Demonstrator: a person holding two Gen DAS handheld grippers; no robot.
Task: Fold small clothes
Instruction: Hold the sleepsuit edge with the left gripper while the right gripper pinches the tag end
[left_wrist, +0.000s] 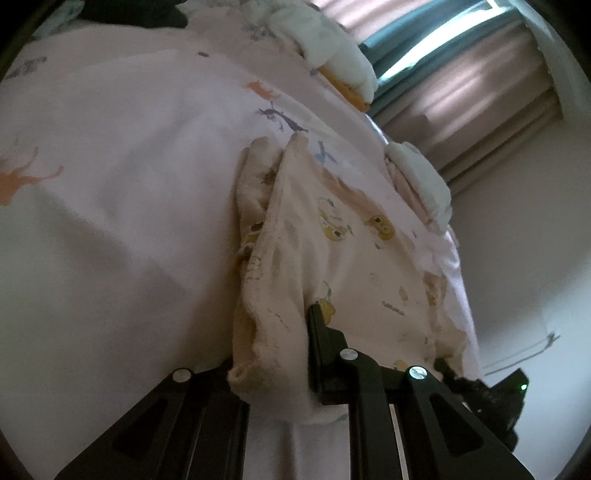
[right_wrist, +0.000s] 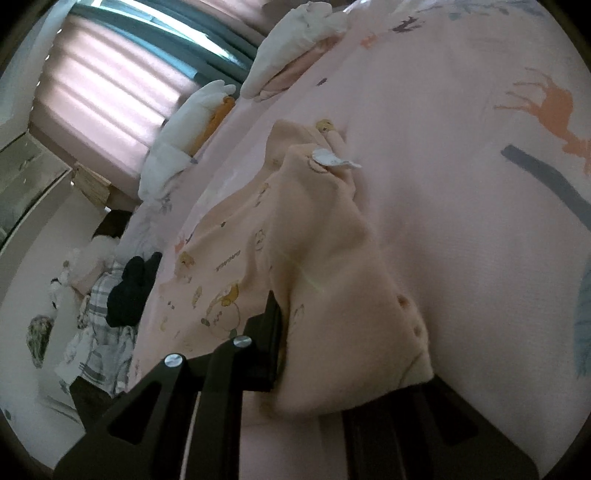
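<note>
Both grippers (left_wrist: 291, 332) (right_wrist: 295, 332) pinch the garment (left_wrist: 343, 236); only right view shows its label (right_wrist: 332, 159).

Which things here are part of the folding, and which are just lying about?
In use: baby garment, left gripper, right gripper, both pinching it.
Lying about: white folded clothes, dark garment, checked cloth, curtain, bedsheet.

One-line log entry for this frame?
garment: lifted off bedsheet | left gripper: shut on garment edge | right gripper: shut on garment | fold: unfinished
</note>
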